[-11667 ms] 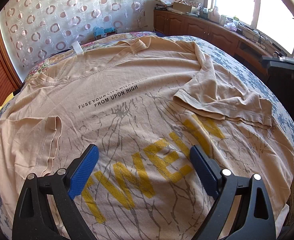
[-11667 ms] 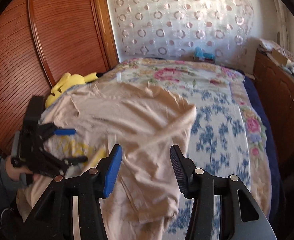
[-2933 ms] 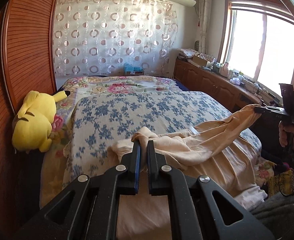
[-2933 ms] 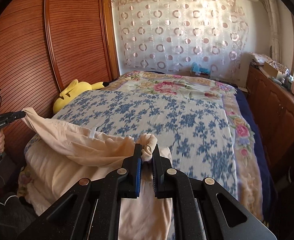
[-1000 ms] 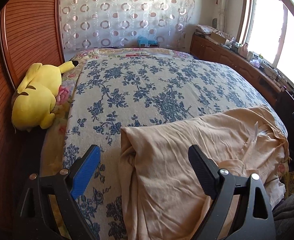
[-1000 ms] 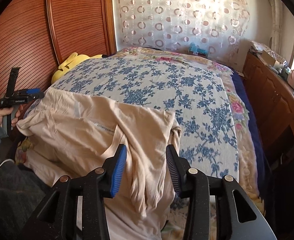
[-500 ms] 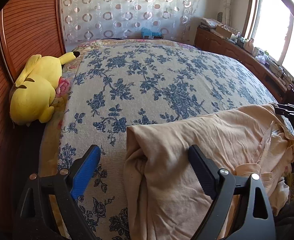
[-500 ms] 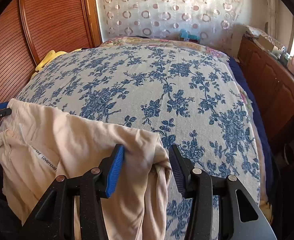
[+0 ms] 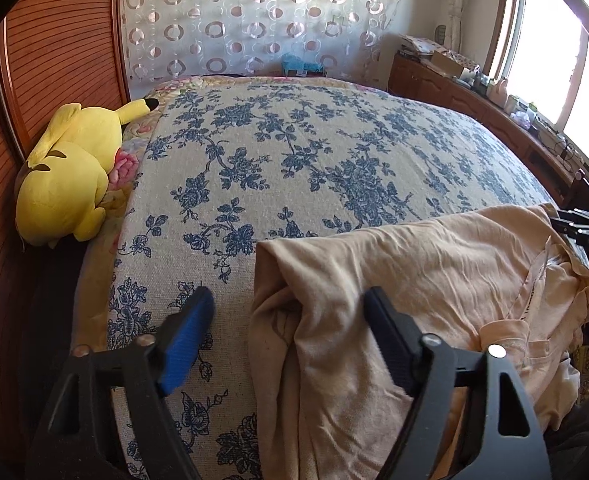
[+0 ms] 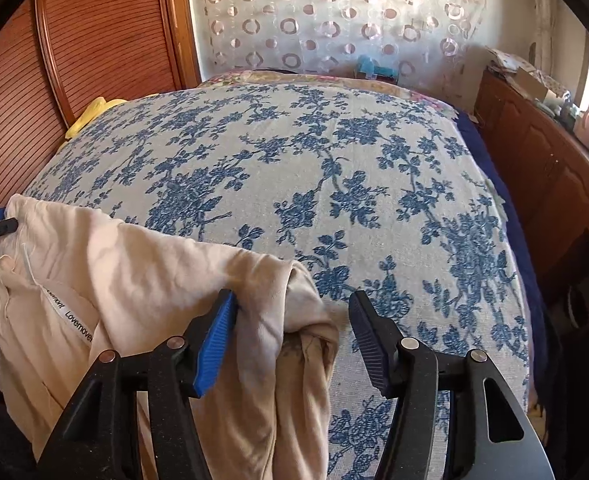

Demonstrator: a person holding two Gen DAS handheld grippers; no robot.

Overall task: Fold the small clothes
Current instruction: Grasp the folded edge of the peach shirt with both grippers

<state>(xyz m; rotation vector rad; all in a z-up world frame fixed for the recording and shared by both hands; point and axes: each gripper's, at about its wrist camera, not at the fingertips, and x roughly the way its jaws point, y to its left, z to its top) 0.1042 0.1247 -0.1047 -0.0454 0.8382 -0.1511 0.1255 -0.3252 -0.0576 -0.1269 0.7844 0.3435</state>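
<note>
Your beige shirt (image 9: 434, 272) lies folded along the near edge of the bed (image 9: 314, 152), its long axis running from one gripper to the other. Your left gripper (image 9: 288, 320) and right gripper (image 10: 292, 322) both gape wide, each straddling an end corner, apparently gripping nothing

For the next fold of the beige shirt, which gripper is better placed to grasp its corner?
Probably the right gripper: the beige shirt corner bunches between its open fingers. The left gripper is open too, but only partly over the shirt edge.
</note>
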